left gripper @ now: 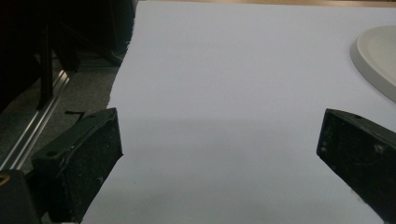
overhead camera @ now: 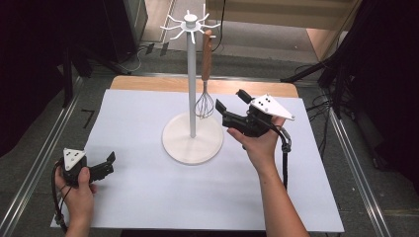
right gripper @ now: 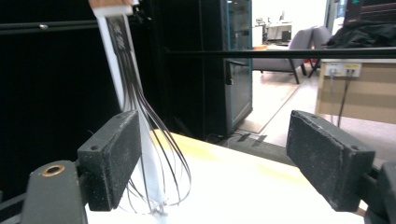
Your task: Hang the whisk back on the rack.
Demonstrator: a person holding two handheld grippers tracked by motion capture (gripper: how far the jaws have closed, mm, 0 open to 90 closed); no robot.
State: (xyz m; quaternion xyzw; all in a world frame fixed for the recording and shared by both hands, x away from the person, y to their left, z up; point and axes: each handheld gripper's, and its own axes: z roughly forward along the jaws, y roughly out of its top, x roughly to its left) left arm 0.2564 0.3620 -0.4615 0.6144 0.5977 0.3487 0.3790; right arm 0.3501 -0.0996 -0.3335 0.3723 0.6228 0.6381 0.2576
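A white hook stand (overhead camera: 192,89) rises from a round base (overhead camera: 192,144) at the middle of the sheet. A whisk (overhead camera: 205,74) with a wooden handle hangs from one of its top hooks, wire head (right gripper: 154,154) down beside the pole. My right gripper (overhead camera: 231,101) is open just right of the wire head, its jaws empty and apart from the wires. My left gripper (overhead camera: 109,163) rests open near the sheet's front left, nothing between its jaws. The base's edge (left gripper: 378,56) appears in the left gripper view.
A white sheet (overhead camera: 148,187) covers the table, with a wooden strip (overhead camera: 148,84) along the far edge. Metal rails (overhead camera: 39,163) run down both sides. Cables and dark stands lie on the floor beyond the table.
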